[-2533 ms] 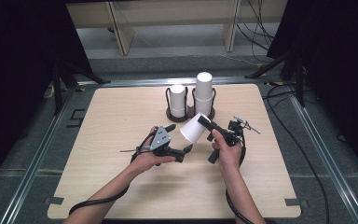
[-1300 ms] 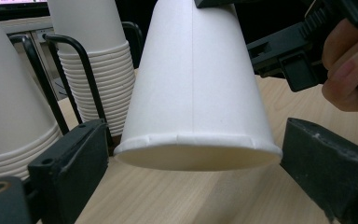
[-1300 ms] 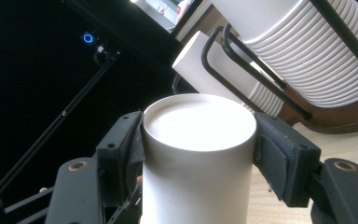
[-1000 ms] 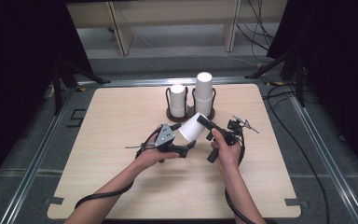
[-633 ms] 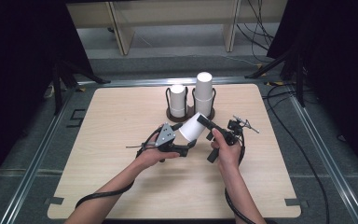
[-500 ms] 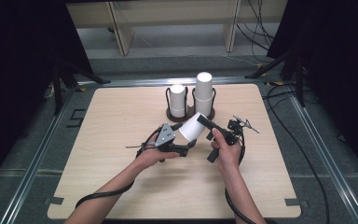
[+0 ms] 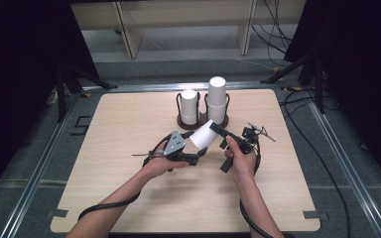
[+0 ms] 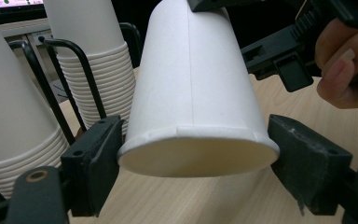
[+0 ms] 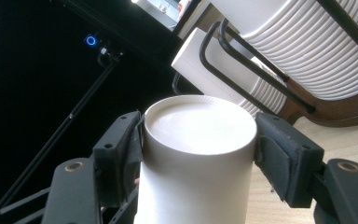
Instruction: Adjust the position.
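Note:
A white paper cup [image 7: 202, 136] hangs tilted above the table's middle, between both grippers. My left gripper [image 7: 194, 145] has just been closing, and its pads press both sides of the cup's rim [image 8: 196, 140]. My right gripper [image 7: 214, 128] has just been opening. The cup's closed base [image 9: 198, 126] still sits between its jaws, and the pads stand a hair off the cup's wall. In the left gripper view the right gripper [image 8: 284, 56] and the hand [image 8: 345, 65] holding it are behind the cup.
A black wire cup holder [image 7: 198, 121] on a brown base stands just behind the hands. It carries a short stack [image 7: 189, 106] and a taller stack [image 7: 217, 99] of white cups. Cables trail from both grippers over the wooden table [image 7: 129, 188].
Since the earliest frame my left gripper has edged right, up to the cup's rim. The cup and the right hand have held still.

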A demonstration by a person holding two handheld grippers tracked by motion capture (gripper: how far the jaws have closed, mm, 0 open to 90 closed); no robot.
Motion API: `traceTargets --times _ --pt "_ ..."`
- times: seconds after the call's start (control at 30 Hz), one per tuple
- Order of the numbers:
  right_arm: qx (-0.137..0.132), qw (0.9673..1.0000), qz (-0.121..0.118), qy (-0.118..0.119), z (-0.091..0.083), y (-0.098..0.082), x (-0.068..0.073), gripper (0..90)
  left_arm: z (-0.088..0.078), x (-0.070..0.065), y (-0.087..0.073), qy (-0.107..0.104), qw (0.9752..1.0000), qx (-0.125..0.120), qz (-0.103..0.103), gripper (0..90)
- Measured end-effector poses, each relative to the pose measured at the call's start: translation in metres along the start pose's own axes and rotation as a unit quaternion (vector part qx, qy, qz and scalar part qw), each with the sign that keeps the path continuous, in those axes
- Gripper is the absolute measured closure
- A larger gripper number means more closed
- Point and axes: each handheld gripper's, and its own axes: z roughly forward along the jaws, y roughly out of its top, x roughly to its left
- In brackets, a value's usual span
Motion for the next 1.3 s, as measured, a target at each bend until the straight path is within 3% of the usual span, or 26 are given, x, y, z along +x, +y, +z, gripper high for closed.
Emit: traceTargets --times 0.03,0.07,0.17,0.2,0.5,0.73,0.83,0.9,1.0,1.1,1.13,1.17,1.2,1.3 --pt "0.000 1.0000 0.001 0.000 0.0000 0.0000 0.0003 34.4 -0.0003 -0.0001 0.0001 0.001 1.0000 0.000 0.000 20.3" --pt "-0.002 0.9998 -0.019 -0.004 0.0002 0.0008 -0.0013 34.2 -0.0006 0.0000 0.0001 0.002 1.0000 0.000 0.000 20.8" --pt "0.001 0.9997 -0.024 0.003 0.0004 0.0013 -0.0008 34.0 -0.0013 0.0007 0.0005 0.002 1.0000 -0.001 0.002 21.9" --pt "0.002 0.9996 -0.027 -0.008 0.0003 0.0017 0.0000 33.8 -0.0005 0.0007 0.0003 0.001 1.0000 -0.008 0.000 22.3" --pt "0.005 0.9998 -0.021 -0.003 0.0013 0.0016 0.0036 32.3 -0.0034 0.0015 0.0035 0.001 1.0000 -0.005 0.004 24.8" --pt "-0.002 0.9988 -0.049 0.000 0.0017 0.0031 0.0023 31.5 -0.0026 0.0014 0.0042 -0.001 0.9999 -0.015 0.002 26.0" --pt "0.004 0.9991 -0.043 0.001 0.0011 0.0033 0.0031 29.0 -0.0037 0.0016 0.0059 -0.001 1.0000 -0.009 0.003 26.5" --pt "0.005 0.9986 -0.052 -0.004 0.0016 0.0033 0.0030 28.4 -0.0038 0.0017 0.0065 -0.002 0.9999 -0.010 0.004 26.6" --pt "0.003 0.9983 -0.058 0.009 0.0028 0.0033 0.0024 26.1 -0.0044 0.0023 0.0069 -0.001 0.9999 -0.011 0.003 26.7" --pt "0.011 0.9992 -0.037 0.000 0.0016 0.0030 0.0061 23.5 -0.0051 0.0022 0.0071 -0.003 0.9999 -0.009 0.004 27.0" --pt "0.009 0.9982 -0.059 0.000 0.0022 0.0038 0.0039 23.0 -0.0050 0.0020 0.0069 -0.004 0.9999 -0.011 0.003 27.1" --pt "0.011 0.9992 -0.038 0.006 0.0025 0.0027 0.0064 22.1 -0.0052 0.0020 0.0069 -0.005 0.9999 -0.010 0.004 27.1" --pt "0.009 0.9981 -0.061 0.003 0.0029 0.0037 0.0047 20.1 -0.0054 0.0020 0.0068 -0.006 0.9999 -0.010 0.004 27.2" --pt "0.006 0.9977 -0.068 0.005 0.0025 0.0040 0.0053 15.9 -0.0056 0.0025 0.0069 -0.008 0.9999 -0.009 0.003 27.4"
